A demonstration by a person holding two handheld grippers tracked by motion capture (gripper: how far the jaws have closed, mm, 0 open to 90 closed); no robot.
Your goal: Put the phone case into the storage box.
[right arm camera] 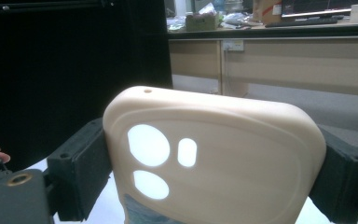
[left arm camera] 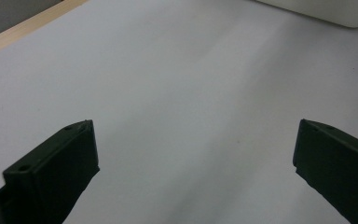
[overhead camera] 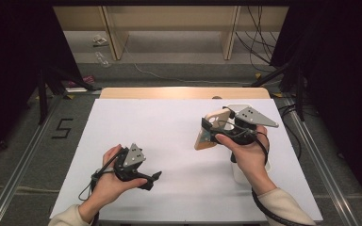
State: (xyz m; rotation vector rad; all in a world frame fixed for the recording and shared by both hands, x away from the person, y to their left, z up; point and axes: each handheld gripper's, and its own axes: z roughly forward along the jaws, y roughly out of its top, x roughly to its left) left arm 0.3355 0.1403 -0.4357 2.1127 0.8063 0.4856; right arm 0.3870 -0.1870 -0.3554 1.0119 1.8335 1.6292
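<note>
Holding phone case (right arm camera: 214, 158) clamped by its side edges between right gripper (overhead camera: 217, 133) jaws, off table (overhead camera: 169, 141) | left gripper (left arm camera: 193, 154) wide, empty | risk: soft case flexing, popping free

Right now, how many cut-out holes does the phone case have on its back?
3, as seen in the right gripper view on the case: a large round hole upper left, a small oblong one to its right, and an oval one below. The case's lower part is out of frame, so more may be hidden.

Cream phone case (right arm camera: 223, 163) of smooth matt soft plastic, black matt plastic jaws, white matt table cover (overhead camera: 169, 141), pale wooden table edge (overhead camera: 184, 92)
</note>
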